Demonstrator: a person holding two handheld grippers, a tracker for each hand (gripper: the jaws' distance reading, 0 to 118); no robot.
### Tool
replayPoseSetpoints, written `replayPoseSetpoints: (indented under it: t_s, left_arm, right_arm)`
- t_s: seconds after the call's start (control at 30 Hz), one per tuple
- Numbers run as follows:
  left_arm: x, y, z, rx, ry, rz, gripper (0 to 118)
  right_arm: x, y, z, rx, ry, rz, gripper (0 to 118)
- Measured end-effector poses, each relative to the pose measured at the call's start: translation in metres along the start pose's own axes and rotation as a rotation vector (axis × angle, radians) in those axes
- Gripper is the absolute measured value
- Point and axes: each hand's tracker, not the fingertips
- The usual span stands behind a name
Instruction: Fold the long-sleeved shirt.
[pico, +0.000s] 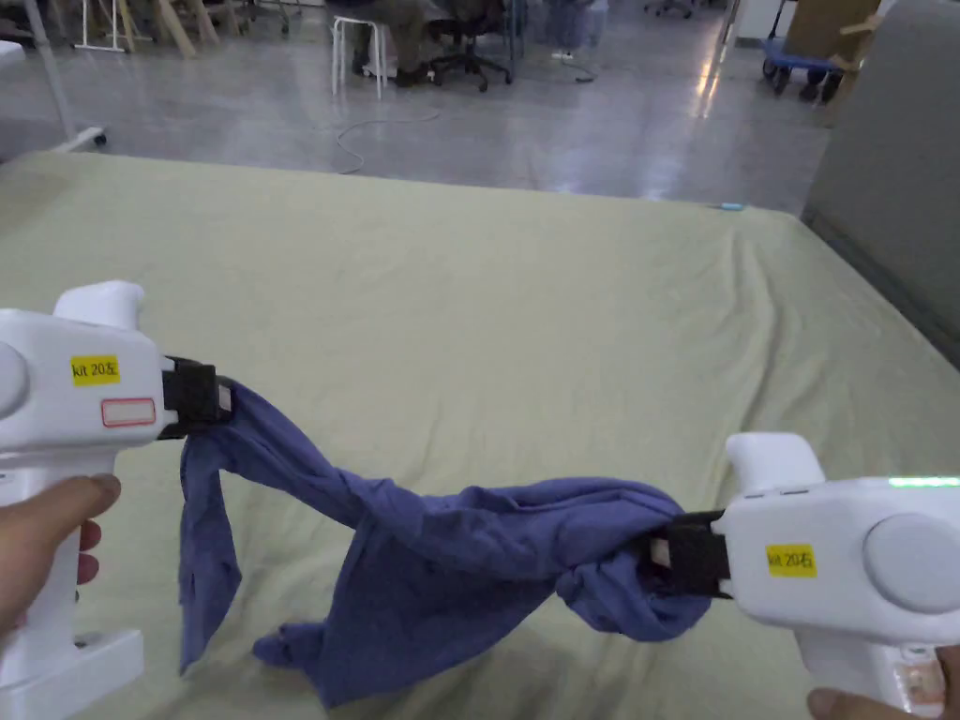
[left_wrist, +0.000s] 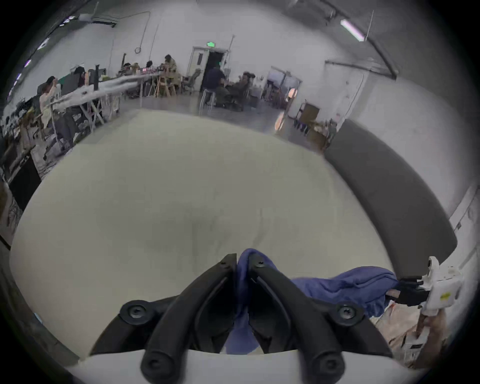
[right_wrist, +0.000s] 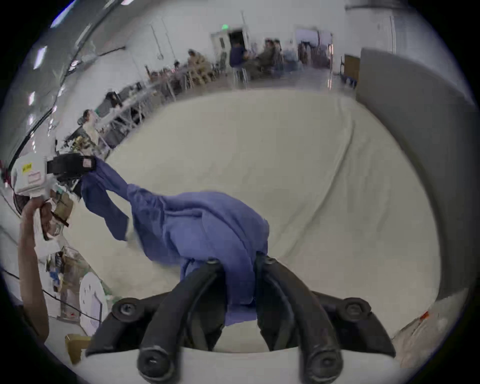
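While each claw pinches it, the blue shirt sags, seemingly brushing the sheet.

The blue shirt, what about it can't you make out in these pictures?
- Head view: the shirt is bunched and twisted, so collar and cuffs can't be told apart; its lower hem is cut off by the bottom edge.
- Right gripper view: motion blur smears the folds; the right tongs hide the pinched part.

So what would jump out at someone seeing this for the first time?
A crumpled blue shirt strung in mid-air between two white handheld grippers, the left gripper pinching one end, the right gripper clamping a bunched end. Beneath it spreads a wide pale green sheet, with a workshop floor beyond.
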Motion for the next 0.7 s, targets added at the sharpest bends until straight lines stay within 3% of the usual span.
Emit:
replayPoseSetpoints:
  t_s: [0.17, 0.3, 0.47, 0.6, 0.7]
  left_arm:
    - [0.021, 0.091, 0.04, 0.172, -0.041, 0.054, 5]
    - [0.033, 0.168, 0.064, 0.312, -0.006, 0.073, 5]
    - [0.042, 0.243, 0.063, 0.324, -0.023, 0.118, 5]
    - [0.054, 0.271, 0.041, 0.326, 0.122, -0.022, 5]
    - [0.06, 0.268, 0.02, 0.33, 0.144, -0.068, 5]
  right_arm:
    - [0.009, 0.101, 0.062, 0.158, -0.112, 0.101, 14]
    - [0.018, 0.185, 0.09, 0.205, -0.211, 0.111, 14]
    - [0.024, 0.271, 0.107, 0.223, -0.308, 0.131, 14]
    - [0.024, 0.32, 0.103, 0.218, -0.335, 0.125, 14]
    - [0.023, 0.333, 0.087, 0.198, -0.363, 0.139, 14]
